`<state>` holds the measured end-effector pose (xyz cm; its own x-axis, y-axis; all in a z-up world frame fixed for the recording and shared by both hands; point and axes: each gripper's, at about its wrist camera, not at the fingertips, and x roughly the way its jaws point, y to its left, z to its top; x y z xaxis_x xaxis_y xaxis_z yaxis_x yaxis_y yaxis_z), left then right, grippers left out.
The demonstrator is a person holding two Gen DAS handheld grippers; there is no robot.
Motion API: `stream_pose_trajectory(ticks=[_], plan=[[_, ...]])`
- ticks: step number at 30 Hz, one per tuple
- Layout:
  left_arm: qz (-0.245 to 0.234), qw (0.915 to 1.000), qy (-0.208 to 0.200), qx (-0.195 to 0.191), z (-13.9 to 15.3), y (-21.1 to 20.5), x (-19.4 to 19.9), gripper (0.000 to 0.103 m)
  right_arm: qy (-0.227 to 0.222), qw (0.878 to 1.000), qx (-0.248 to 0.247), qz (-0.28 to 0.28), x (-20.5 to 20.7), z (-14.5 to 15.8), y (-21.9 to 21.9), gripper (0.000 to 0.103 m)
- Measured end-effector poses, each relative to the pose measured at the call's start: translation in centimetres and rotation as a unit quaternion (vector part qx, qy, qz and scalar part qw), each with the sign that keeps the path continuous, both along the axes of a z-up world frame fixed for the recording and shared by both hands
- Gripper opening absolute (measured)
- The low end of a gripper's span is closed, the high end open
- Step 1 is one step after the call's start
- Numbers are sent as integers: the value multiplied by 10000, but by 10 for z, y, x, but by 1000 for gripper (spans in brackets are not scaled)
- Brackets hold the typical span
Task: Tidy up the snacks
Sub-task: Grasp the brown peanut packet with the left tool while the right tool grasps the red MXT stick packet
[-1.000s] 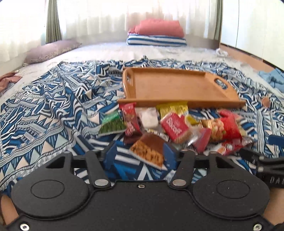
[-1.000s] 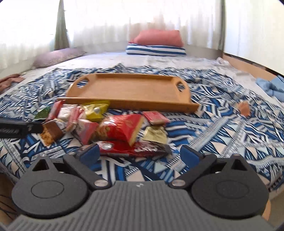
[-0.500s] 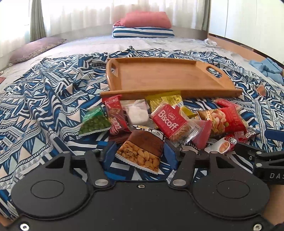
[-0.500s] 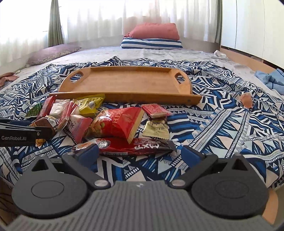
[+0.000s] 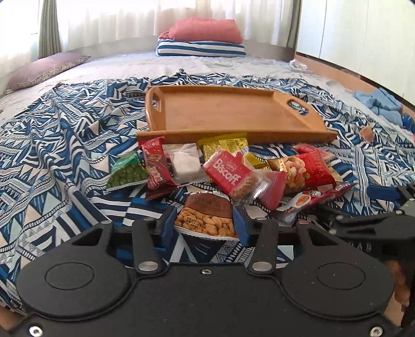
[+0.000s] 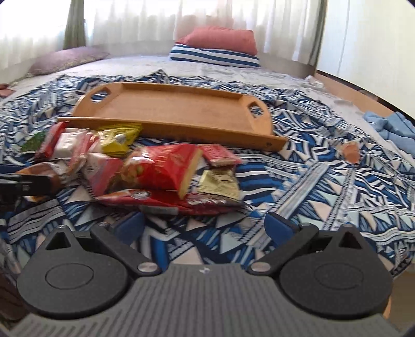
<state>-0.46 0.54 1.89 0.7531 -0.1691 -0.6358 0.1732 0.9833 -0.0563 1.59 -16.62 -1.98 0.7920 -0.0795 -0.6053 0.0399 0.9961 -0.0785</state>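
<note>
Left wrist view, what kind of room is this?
Probably a bedroom: a bed under a patterned sheet, folded bedding at the far end, sheer curtains behind. A wooden tray lies on the sheet.

The near edge of the brown peanut packet [image 5: 205, 215] is hidden behind the left gripper [image 5: 205, 225], so whether the blue pads actually press it cannot be told. In the right wrist view the snack pile [image 6: 155, 171] is motion-blurred and its labels are unreadable. The long dark red bar wrapper [image 6: 168, 199] lies partly under the red nut bag [image 6: 160, 168]. The blue cloth [image 6: 394, 129] is cut off by the picture's right edge.
</note>
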Motion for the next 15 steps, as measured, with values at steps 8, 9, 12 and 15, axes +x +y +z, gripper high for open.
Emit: stream_pose_trajectory(ticks=[8,9,12,15], plan=[[214,9998,30,-24,-3,6,-3,48,139,9941,114,-1072,5,7,-40,103],[235,9997,74,-20,-5,5,-2,48,115,9947,248,-994,2,9,-41,103],[270,9996,64,7,-8,4,-2,53,207,9962,596,-600,-2,12,-37,103],[250,9996,-85,104,-7,3,-4,65,350,9935,1070,-143,-3,13,-27,103]])
